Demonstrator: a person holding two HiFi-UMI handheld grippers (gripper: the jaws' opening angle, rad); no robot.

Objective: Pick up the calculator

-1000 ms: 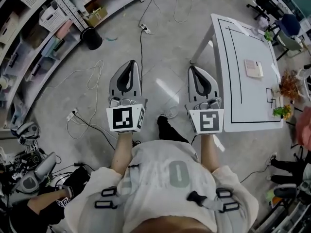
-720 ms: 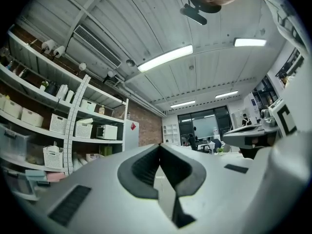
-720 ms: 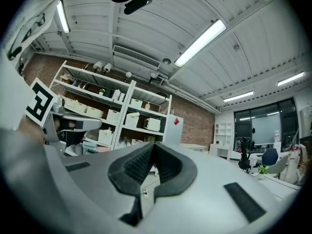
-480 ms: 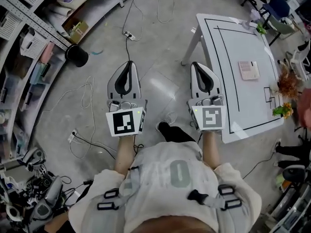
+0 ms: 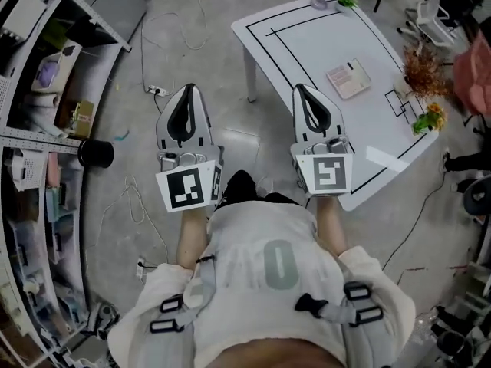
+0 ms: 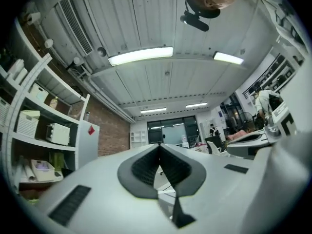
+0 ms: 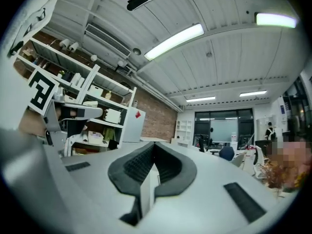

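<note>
Presently my left tongs [image 5: 186, 92] and right tongs [image 5: 304, 90] are both clenched shut and empty, held at the near side of the white, black-lined counter [image 5: 307, 44]. The pale, flat rectangular calculator [image 5: 349, 78] lies on it toward the far right, well apart from either. For a sound approach, I judge the right tongs should release before descending and straddle the calculator's narrower width. Count: one calculator, one counter, two tongs.

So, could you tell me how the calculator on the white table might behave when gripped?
The calculator looks thin and flat, so probably rigid and light. Lying flush on the smooth table, it may slide rather than tip when nudged.
</note>
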